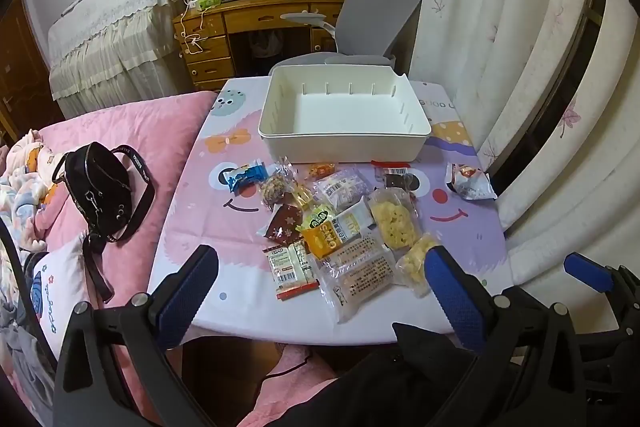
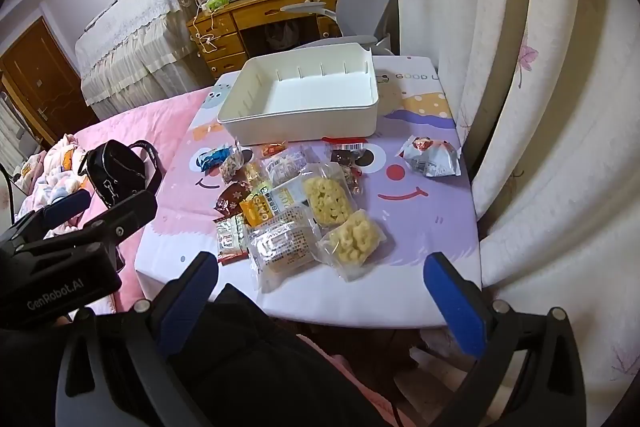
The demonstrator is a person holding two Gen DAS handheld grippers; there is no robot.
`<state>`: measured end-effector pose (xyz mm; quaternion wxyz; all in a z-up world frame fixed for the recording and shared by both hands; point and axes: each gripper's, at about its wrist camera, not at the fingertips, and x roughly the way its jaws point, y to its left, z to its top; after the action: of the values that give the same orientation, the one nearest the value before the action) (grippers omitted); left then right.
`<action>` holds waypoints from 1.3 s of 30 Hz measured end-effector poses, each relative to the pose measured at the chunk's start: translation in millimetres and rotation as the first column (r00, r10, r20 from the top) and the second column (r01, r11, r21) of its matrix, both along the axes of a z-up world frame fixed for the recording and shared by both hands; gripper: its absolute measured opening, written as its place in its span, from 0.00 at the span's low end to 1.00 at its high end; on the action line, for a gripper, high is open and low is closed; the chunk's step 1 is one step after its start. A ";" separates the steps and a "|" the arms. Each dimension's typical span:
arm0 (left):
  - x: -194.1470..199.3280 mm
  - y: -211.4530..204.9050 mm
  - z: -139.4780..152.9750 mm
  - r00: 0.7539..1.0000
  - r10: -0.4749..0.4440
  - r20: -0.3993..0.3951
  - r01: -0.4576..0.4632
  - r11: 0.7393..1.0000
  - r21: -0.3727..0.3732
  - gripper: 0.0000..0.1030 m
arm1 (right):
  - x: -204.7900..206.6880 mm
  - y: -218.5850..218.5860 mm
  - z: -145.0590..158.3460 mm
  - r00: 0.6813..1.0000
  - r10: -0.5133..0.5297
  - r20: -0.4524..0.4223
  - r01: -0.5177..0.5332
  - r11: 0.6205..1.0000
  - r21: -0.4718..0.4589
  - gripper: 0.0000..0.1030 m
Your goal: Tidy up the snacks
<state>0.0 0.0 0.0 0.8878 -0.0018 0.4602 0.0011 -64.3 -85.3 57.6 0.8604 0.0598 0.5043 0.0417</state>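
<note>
"GenRobot.AI" left gripper [image 2: 60, 211] housing: right view only

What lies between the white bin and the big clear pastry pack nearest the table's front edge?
Between white bin and pastry pack, both wrist views show the snack pile, including the orange packet.
</note>
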 end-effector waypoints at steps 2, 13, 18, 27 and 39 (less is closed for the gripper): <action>0.0 0.0 0.1 1.000 0.000 -0.001 0.000 1.000 -0.001 0.99 | 0.4 0.2 -0.2 1.000 0.000 0.000 0.000 1.000 -0.002 1.00; -0.5 -0.5 -0.1 1.000 -0.004 -0.005 0.004 1.000 -0.010 0.99 | 1.5 0.1 -2.0 1.000 0.000 -0.005 0.000 1.000 -0.008 1.00; -2.7 -5.0 -0.9 1.000 -0.019 -0.001 0.019 1.000 -0.009 0.99 | 0.4 -0.1 -2.3 1.000 0.000 -0.009 0.000 1.000 -0.019 1.00; -4.2 -4.5 -1.3 1.000 -0.018 0.003 0.018 1.000 -0.006 0.99 | -3.3 -0.8 -1.3 1.000 0.001 -0.007 -0.001 1.000 -0.016 1.00; -6.3 -10.9 3.6 1.000 -0.018 0.010 0.018 1.000 -0.005 0.99 | -4.0 -0.9 -0.8 1.000 0.000 -0.005 -0.001 1.000 -0.013 1.00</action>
<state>-6.2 -10.9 3.6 0.8901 0.0002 0.4557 -0.0080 -68.3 -86.2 56.8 0.8596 0.0543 0.5066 0.0386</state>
